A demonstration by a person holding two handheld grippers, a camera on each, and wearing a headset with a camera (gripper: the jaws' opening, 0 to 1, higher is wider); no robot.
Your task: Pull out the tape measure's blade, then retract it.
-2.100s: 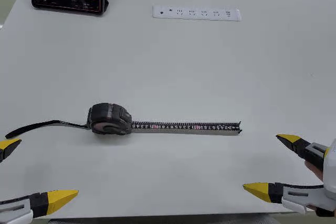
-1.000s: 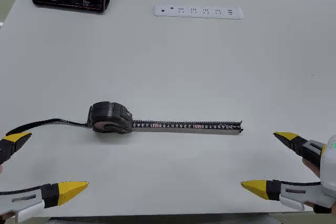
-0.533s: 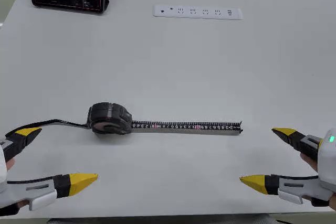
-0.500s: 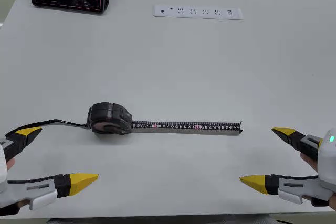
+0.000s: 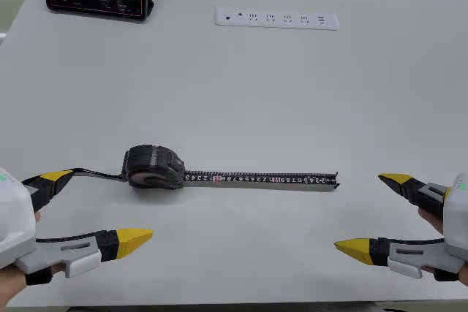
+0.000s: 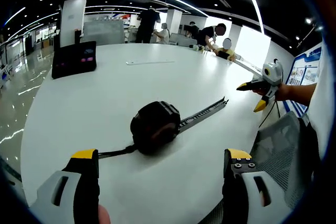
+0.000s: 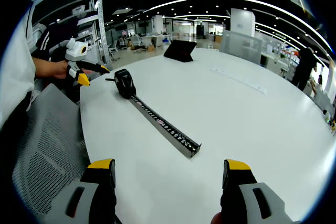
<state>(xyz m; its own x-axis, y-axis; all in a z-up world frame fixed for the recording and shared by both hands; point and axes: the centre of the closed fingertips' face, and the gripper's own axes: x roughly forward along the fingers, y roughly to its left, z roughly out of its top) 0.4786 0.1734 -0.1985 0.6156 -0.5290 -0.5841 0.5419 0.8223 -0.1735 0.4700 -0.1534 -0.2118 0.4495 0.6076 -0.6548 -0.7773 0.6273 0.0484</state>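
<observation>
Yellow-tipped fingers of my left gripper (image 5: 106, 204) have crept forward over the last two seconds. They stand wide open and hold nothing. The tape measure (image 5: 152, 167) sits just ahead of them, not yet touched, and lies closer to the far fingertip than the near one. My right gripper (image 5: 365, 212) has hardly shifted. It is spread just as wide and is empty too, and the blade (image 5: 259, 178) ends a little short of its far fingertip.

The blade itself has not moved. It lies drawn out flat on the white table (image 5: 241, 93), so I judge the pull-out half done and the left hand's approach the start of the retraction.

The tape's long axis runs straight from my left fingers toward my right ones, case at the left end and hook pointing at the right gripper. The strap (image 5: 88, 172) trails from the case back beside the left far fingertip.
</observation>
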